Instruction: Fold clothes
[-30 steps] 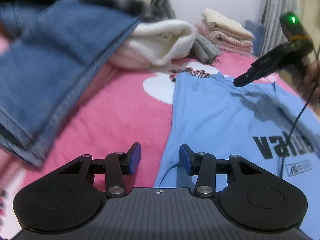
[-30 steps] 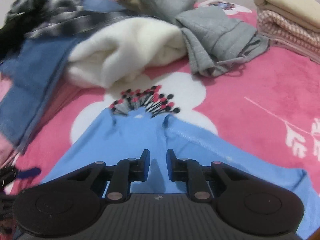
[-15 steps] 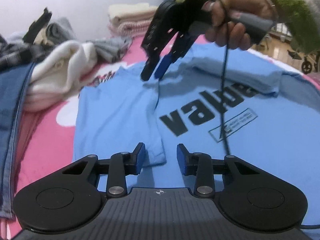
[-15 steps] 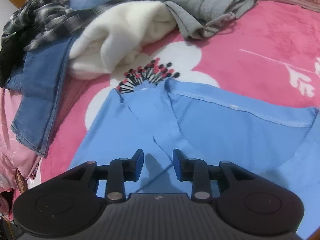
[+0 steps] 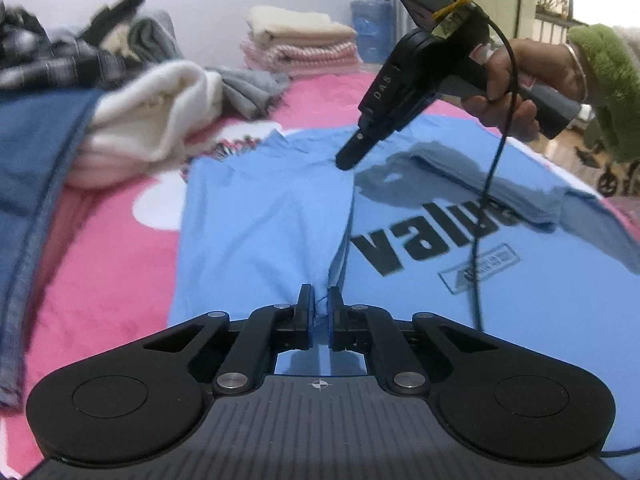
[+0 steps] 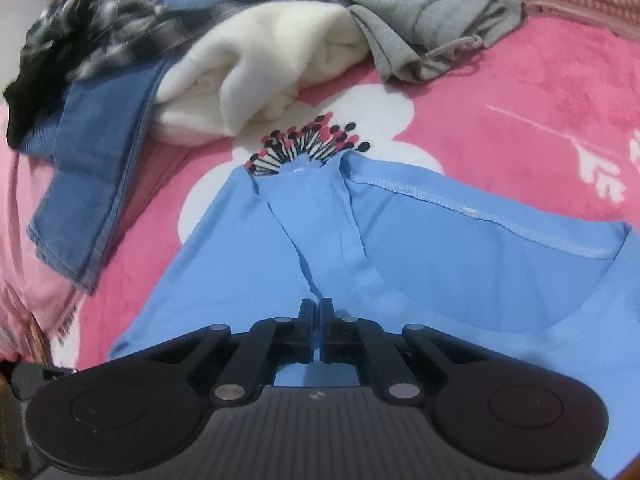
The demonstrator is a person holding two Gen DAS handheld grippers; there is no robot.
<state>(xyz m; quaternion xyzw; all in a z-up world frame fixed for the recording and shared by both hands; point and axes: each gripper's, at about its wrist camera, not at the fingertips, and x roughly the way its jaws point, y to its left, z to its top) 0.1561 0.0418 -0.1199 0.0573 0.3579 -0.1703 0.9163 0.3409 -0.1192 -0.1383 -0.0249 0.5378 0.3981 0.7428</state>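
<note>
A light blue T-shirt point(image 5: 260, 216) with black lettering lies flat on the pink flowered blanket point(image 5: 100, 280). My left gripper point(image 5: 319, 296) is closing tight on a raised fold at the shirt's left side, with blue cloth pinched between its pads. In the left wrist view a person's hand point(image 5: 504, 92) holds my right gripper point(image 5: 347, 158), whose tip touches the shirt near the collar. In the right wrist view the right gripper point(image 6: 320, 306) is closing on a ridge of the T-shirt point(image 6: 460, 264) at the shoulder. The shirt's far sleeve point(image 5: 500, 184) is folded in over its front.
Blue jeans point(image 6: 92, 160), a white fleece point(image 6: 272, 64), a plaid shirt point(image 6: 96, 16) and a grey garment point(image 6: 424, 32) are heaped beyond the T-shirt. A stack of folded cloths point(image 5: 300, 40) stands at the far wall. Bare pink blanket point(image 6: 540, 92) lies right of the heap.
Both grippers went from open to shut, each pinching the blue T-shirt. The left gripper swung from the jeans to the shirt's side, which now rises in a fold.
</note>
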